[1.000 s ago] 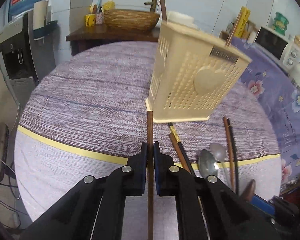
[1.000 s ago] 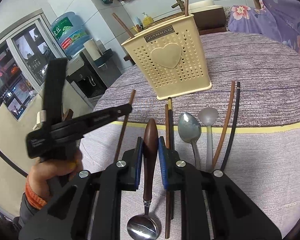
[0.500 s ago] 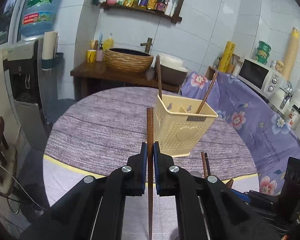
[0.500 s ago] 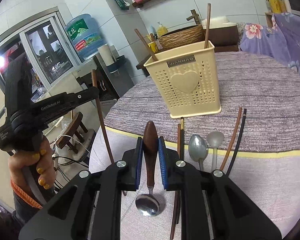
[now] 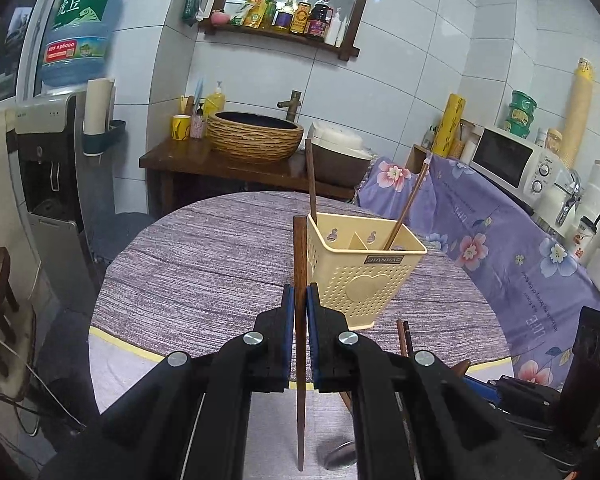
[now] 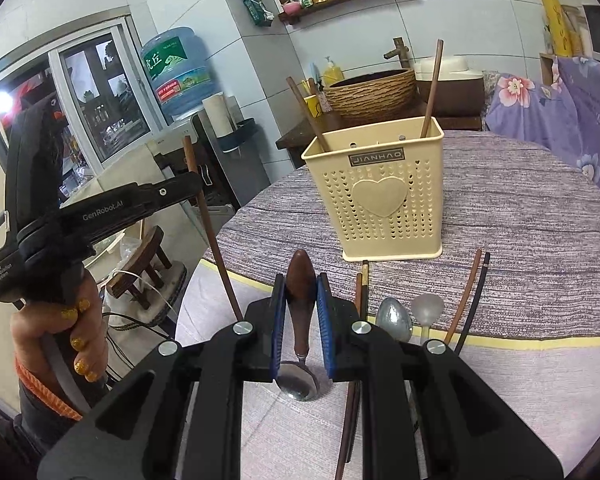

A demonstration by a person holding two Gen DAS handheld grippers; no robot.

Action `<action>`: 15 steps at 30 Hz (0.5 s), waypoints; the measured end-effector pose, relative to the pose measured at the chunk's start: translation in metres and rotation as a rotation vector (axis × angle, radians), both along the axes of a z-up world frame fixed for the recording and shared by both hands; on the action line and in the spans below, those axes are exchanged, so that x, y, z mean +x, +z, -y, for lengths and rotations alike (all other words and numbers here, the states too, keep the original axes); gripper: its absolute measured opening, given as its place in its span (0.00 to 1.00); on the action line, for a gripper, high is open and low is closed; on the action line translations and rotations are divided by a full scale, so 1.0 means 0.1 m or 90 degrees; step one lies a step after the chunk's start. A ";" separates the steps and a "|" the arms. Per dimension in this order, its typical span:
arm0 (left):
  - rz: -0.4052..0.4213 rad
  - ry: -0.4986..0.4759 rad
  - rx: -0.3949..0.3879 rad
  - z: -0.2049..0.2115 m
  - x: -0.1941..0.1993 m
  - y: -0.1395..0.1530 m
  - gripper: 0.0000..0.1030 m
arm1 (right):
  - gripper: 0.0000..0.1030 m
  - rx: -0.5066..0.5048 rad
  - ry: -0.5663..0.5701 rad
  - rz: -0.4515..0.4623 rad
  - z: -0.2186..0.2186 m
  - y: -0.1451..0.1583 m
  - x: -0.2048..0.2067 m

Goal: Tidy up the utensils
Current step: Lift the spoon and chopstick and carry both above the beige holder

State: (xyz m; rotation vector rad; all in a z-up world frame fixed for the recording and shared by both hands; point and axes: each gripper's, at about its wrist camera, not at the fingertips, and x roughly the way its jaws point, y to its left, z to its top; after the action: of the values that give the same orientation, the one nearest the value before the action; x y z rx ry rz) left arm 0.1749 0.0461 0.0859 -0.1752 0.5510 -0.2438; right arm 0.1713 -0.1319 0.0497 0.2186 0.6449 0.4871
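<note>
A cream perforated utensil holder (image 5: 362,276) (image 6: 382,196) stands on the round table with two brown chopsticks in it. My left gripper (image 5: 300,300) is shut on a brown chopstick (image 5: 300,264), held upright above the table in front of the holder; it also shows in the right wrist view (image 6: 210,224). My right gripper (image 6: 302,296) is shut on the brown wooden handle of a spoon (image 6: 300,296), its metal bowl (image 6: 298,380) hanging below the fingers. On the table lie a chopstick pair (image 6: 360,292), two spoons (image 6: 394,320) and two more chopsticks (image 6: 470,296).
The table (image 5: 204,276) has a purple striped cloth with a yellow band. A water dispenser (image 5: 52,168) stands to the left, a wooden stool (image 6: 144,272) sits below the table edge, and a flowered cloth (image 5: 508,248) covers the counter on the right.
Both grippers have risen away from the table. The left one lifted the chopstick upright, and the right one lifted the spoon; the holder now looks farther off.
</note>
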 end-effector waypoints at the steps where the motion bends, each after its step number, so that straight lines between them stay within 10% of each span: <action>1: 0.001 0.000 0.000 -0.01 0.00 0.01 0.07 | 0.16 -0.003 0.001 0.003 0.00 0.01 0.00; 15: 0.056 -0.029 -0.021 0.12 0.21 0.63 0.07 | 0.16 -0.050 -0.027 0.081 0.12 0.74 0.37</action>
State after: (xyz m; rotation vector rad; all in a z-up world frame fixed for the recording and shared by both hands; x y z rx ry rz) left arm 0.1954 0.0341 0.1491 -0.1827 0.4650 -0.3039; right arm 0.2083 -0.1439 0.1240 0.1254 0.5335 0.4296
